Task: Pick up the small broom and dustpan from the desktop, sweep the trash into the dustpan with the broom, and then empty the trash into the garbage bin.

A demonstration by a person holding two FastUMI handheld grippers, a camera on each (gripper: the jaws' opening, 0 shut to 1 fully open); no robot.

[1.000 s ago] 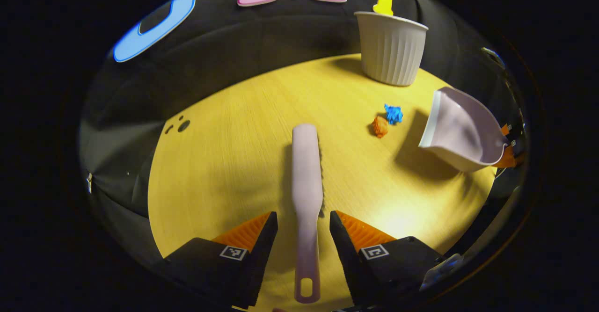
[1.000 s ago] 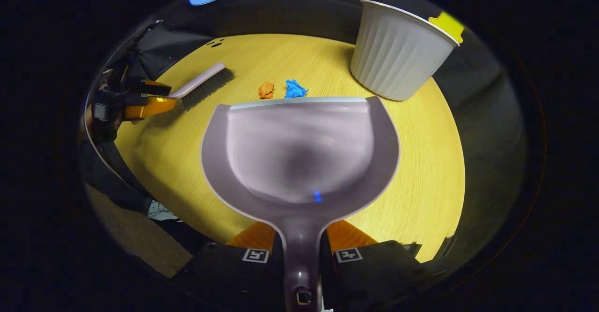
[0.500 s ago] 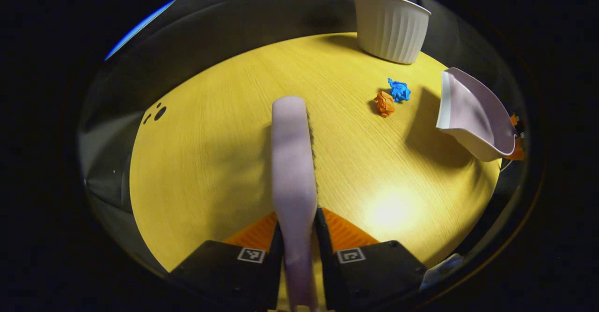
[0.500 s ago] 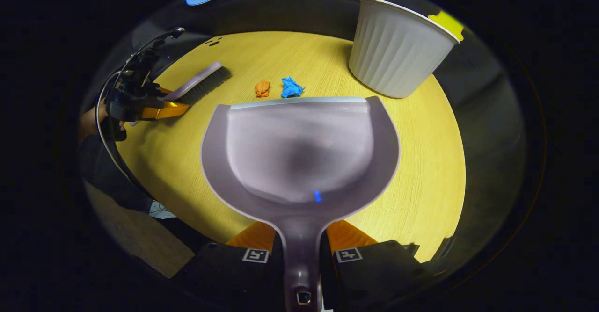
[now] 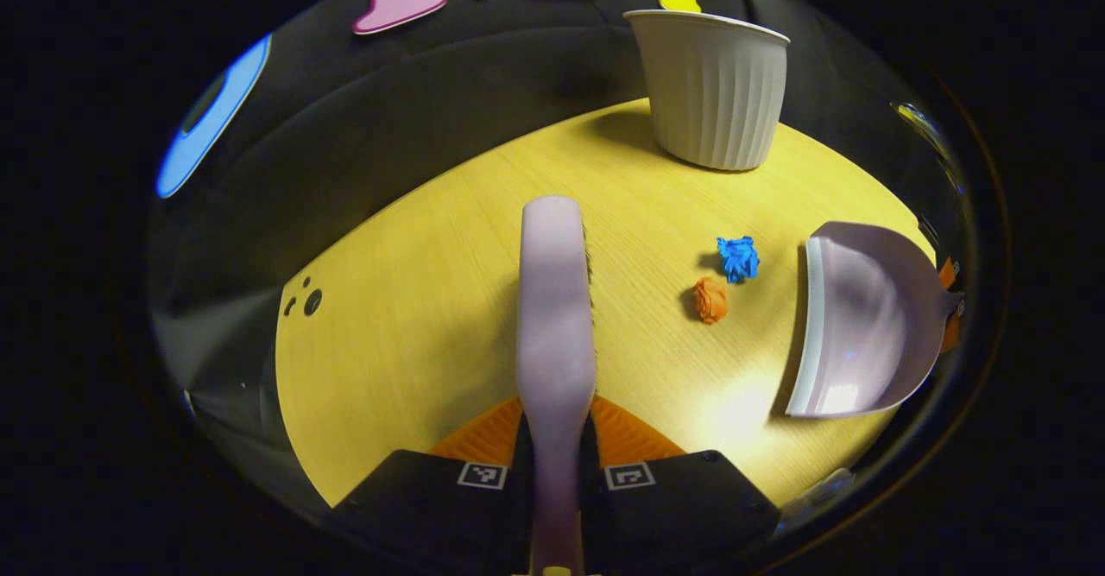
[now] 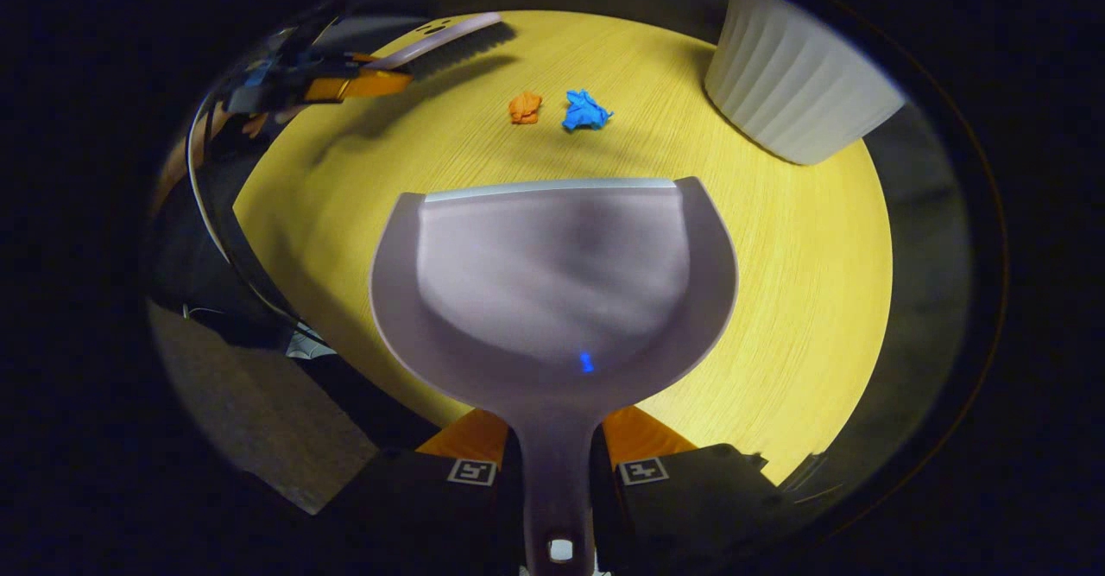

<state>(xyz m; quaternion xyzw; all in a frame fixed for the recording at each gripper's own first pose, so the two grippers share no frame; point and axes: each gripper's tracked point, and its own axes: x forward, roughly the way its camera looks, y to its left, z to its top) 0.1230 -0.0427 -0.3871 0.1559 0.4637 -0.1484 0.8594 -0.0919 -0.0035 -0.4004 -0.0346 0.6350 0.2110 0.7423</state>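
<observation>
Two scraps of crumpled paper, one orange (image 5: 710, 299) and one blue (image 5: 737, 257), lie just beside each other on the yellow tabletop (image 5: 414, 334), between the small broom (image 5: 555, 317) and the dustpan (image 5: 855, 325). We hold the broom by its handle in the left tongs (image 5: 555, 464), both fingers pressed on it, the brush head pointing forward with its bristles toward the scraps. Our right tongs (image 6: 557, 464) are clamped on the dustpan's handle (image 6: 557, 472), and the pan's pale front lip faces the scraps across a stretch of bare wood (whether that lip touches the wood we cannot tell). A white ribbed garbage bin (image 5: 710, 88) stands farther back, well apart from the trash.

We judge that both tools are picked up, and the sweeping step is now in hand but not yet begun: the pan is empty. Next, we think, the pan's lip should sit flat on the tabletop close behind the scraps, and the broom should come down on their far side and draw them in with one short stroke. Light paper may skip sideways, so a slow pull seems wise.
</observation>
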